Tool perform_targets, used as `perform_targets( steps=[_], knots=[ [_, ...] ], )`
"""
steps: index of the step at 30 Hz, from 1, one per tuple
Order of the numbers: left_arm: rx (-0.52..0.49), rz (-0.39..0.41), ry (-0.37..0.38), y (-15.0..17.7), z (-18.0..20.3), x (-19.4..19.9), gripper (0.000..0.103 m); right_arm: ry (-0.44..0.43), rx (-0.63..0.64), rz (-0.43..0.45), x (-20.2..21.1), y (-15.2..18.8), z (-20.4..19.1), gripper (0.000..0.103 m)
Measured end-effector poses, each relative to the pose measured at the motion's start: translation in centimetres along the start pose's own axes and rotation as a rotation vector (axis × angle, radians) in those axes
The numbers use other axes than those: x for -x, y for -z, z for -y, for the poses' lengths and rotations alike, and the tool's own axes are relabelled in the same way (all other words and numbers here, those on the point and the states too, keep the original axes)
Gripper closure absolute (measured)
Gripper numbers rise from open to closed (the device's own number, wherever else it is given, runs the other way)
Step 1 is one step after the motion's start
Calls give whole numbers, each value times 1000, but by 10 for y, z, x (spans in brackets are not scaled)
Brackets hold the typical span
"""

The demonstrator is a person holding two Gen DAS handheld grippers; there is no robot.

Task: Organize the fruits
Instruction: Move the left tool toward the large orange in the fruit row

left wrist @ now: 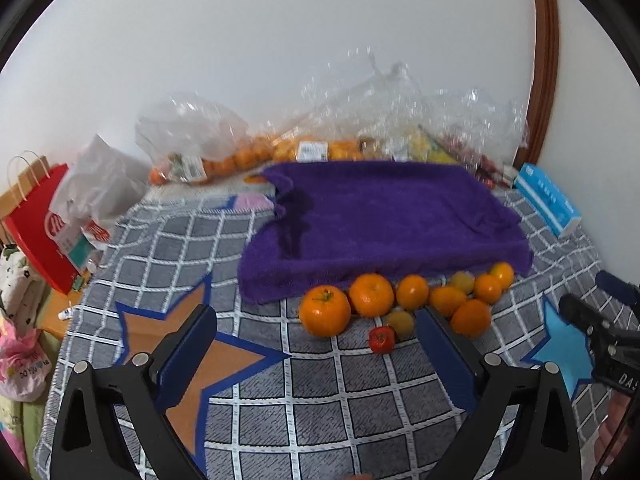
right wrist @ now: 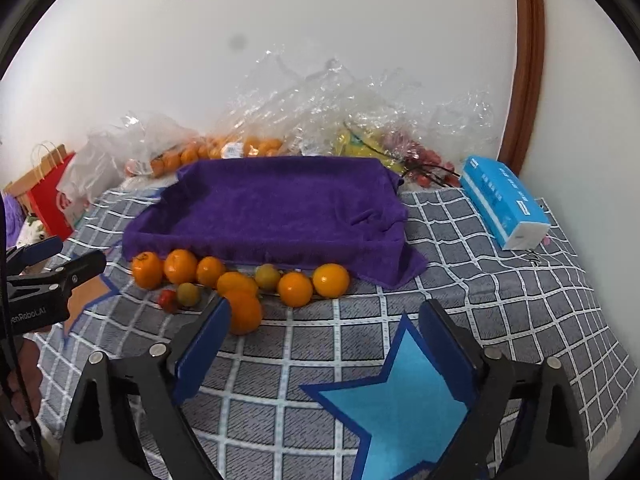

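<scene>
Several oranges (left wrist: 325, 310) (right wrist: 243, 310), two yellowish tomatoes (left wrist: 400, 322) (right wrist: 189, 294) and a small red tomato (left wrist: 381, 339) (right wrist: 167, 299) lie in a row in front of a tray covered by a purple towel (left wrist: 380, 216) (right wrist: 272, 204). My left gripper (left wrist: 316, 354) is open and empty, hovering above the checked cloth just before the fruit. My right gripper (right wrist: 325, 344) is open and empty above a blue star patch (right wrist: 396, 396), to the right of the fruit.
Clear plastic bags with more oranges (left wrist: 240, 156) (right wrist: 224, 148) and other produce sit against the wall. A blue tissue box (left wrist: 548, 200) (right wrist: 504, 204) lies at the right. A red paper bag (left wrist: 40, 220) stands left. An orange star patch (left wrist: 192, 356) is on the cloth.
</scene>
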State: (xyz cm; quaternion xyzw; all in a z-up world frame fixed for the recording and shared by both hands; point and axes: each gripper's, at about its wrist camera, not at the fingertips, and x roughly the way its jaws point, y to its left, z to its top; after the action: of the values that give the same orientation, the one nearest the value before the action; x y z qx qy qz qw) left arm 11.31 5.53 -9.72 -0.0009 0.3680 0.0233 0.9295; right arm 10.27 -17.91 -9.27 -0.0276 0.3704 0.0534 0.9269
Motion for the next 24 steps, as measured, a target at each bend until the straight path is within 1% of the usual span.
perform_targets(
  steps=[4, 6, 9, 11, 12, 14, 16, 18, 19, 21, 24],
  knots=[
    [-12, -33, 5, -1, -2, -20, 11, -12, -19, -13, -16, 0, 8, 11],
    [-6, -36, 4, -2, -5, -27, 11, -17, -50, -9, -23, -1, 15, 12],
    [25, -42, 35, 0, -12, -37, 11, -21, -86, -15, -36, -4, 24, 20],
    [47, -53, 27, 2, -16, -44, 11, -18, -86, -47, -47, -7, 26, 27],
    [55, -55, 19, 2, -19, -47, 11, -18, -82, -66, -53, -8, 27, 28],
    [69, -59, 8, 3, -23, -53, 12, -21, -79, -79, -63, -10, 27, 34],
    [73, -64, 12, 3, -27, -57, 16, -38, -77, -87, -69, -12, 27, 35],
    [71, -72, -5, 3, -29, -62, 16, -63, -71, -92, -75, -15, 25, 37],
    [68, -80, -1, 4, -30, -64, 17, -69, -64, -92, -76, -16, 23, 37],
    [69, -85, 22, 4, -31, -67, 19, -74, -46, -91, -82, -19, 20, 38],
    [92, -74, 53, 6, -35, -68, 19, -86, -37, -101, -90, -19, 16, 41]
  ],
)
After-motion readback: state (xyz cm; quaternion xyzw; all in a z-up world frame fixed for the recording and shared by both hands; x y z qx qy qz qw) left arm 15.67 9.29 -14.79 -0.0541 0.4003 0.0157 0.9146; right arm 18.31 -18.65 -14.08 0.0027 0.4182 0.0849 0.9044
